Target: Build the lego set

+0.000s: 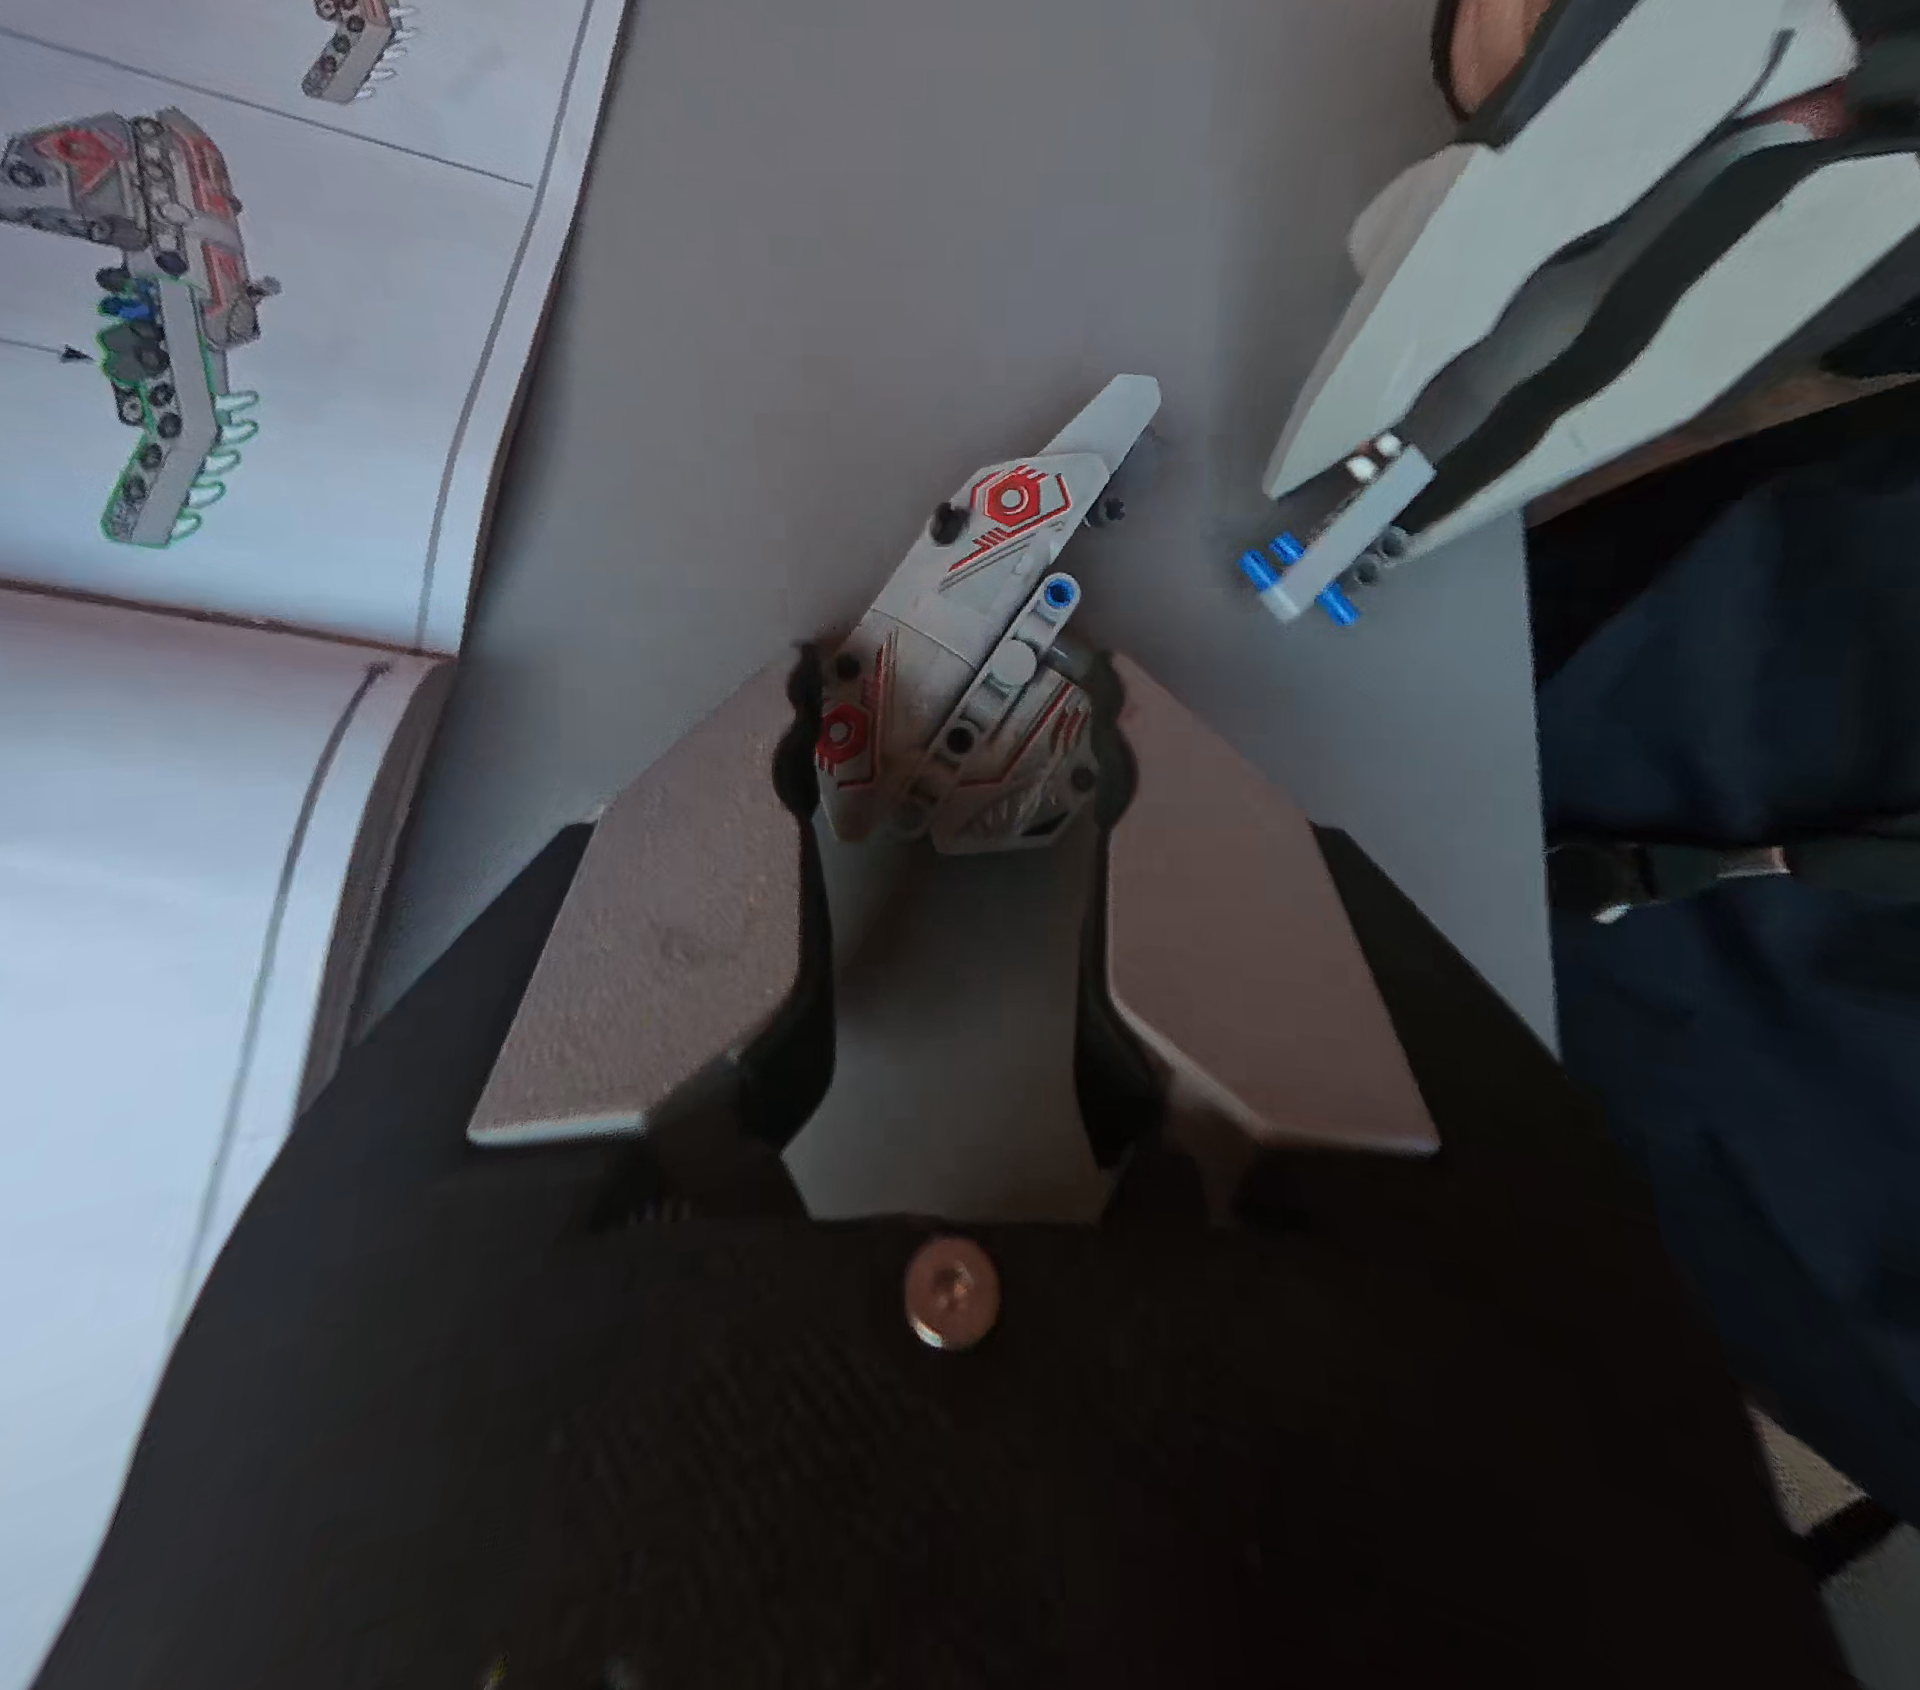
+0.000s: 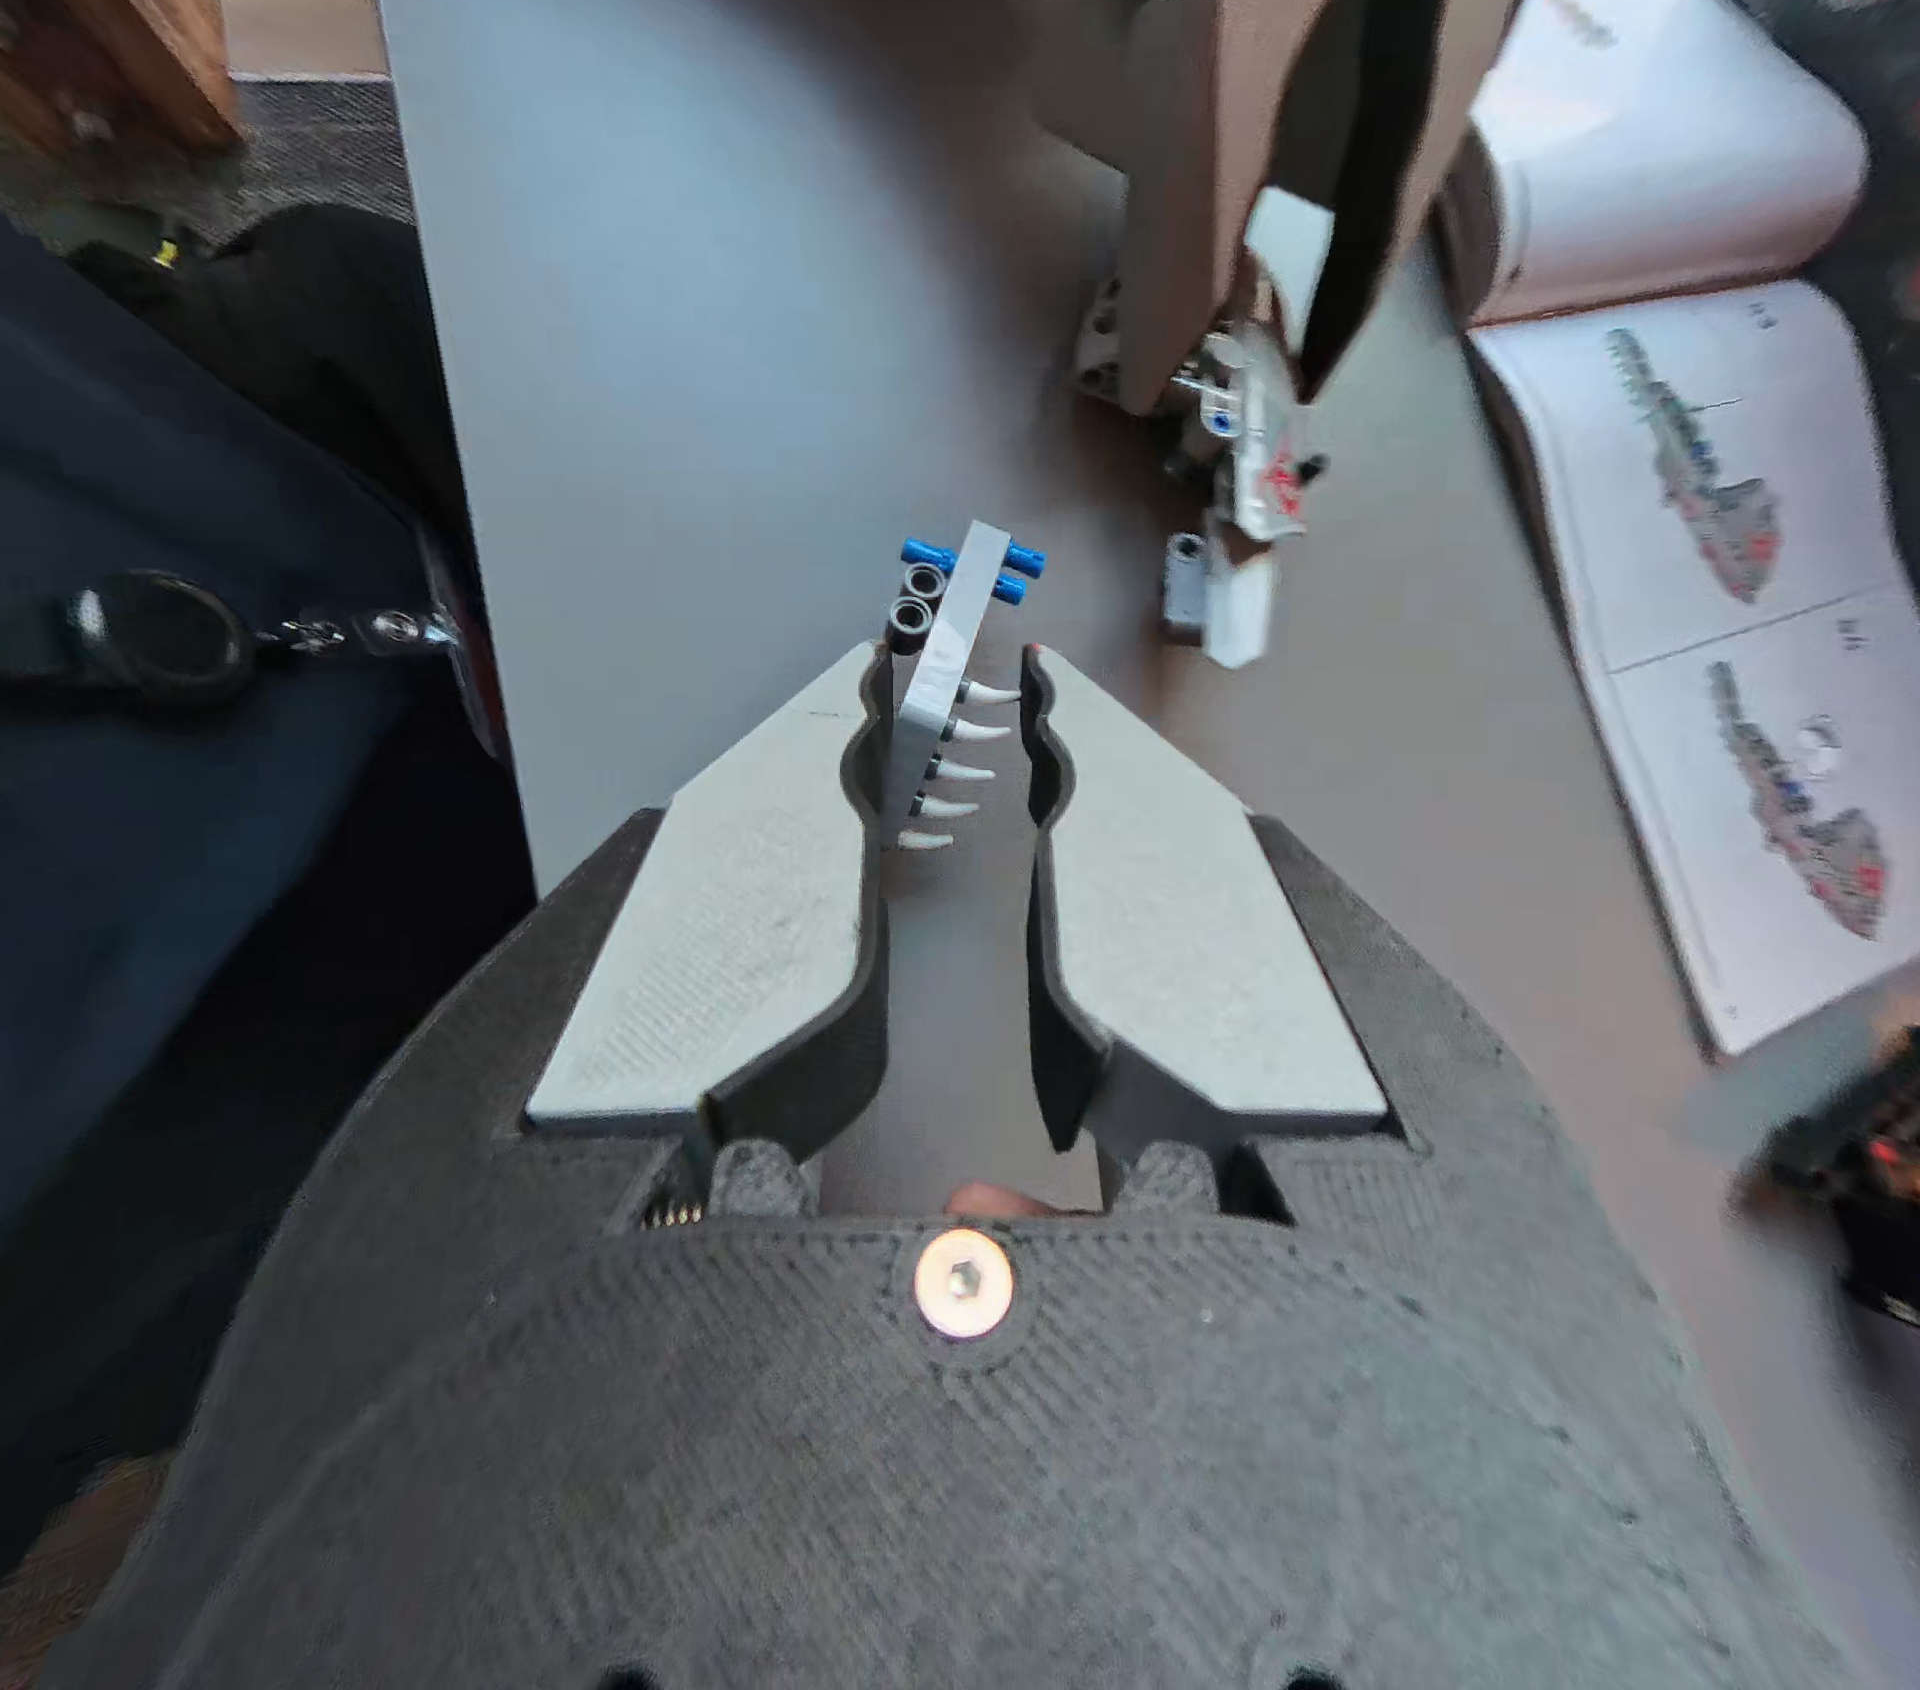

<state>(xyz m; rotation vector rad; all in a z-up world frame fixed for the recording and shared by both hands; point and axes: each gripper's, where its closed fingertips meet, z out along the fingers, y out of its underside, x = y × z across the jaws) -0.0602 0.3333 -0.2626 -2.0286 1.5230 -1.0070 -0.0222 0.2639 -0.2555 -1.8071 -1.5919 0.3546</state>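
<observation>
The lego head (image 1: 961,674), grey panels with red markings, is pinched at its rear between the fingers of the left gripper (image 1: 951,705) above the grey table (image 1: 935,134); its long axis runs away from that gripper, the pale snout tip pointing up and right. Beside it lies the open instruction booklet (image 1: 312,186). The right gripper (image 2: 951,705) clamps the smaller jaw beam (image 2: 940,674), white teeth sideways, blue pins (image 2: 1013,575) leading toward the head (still apart from it). To mate them well, I judge the pins must line up squarely with the head's holes before pushing.
</observation>
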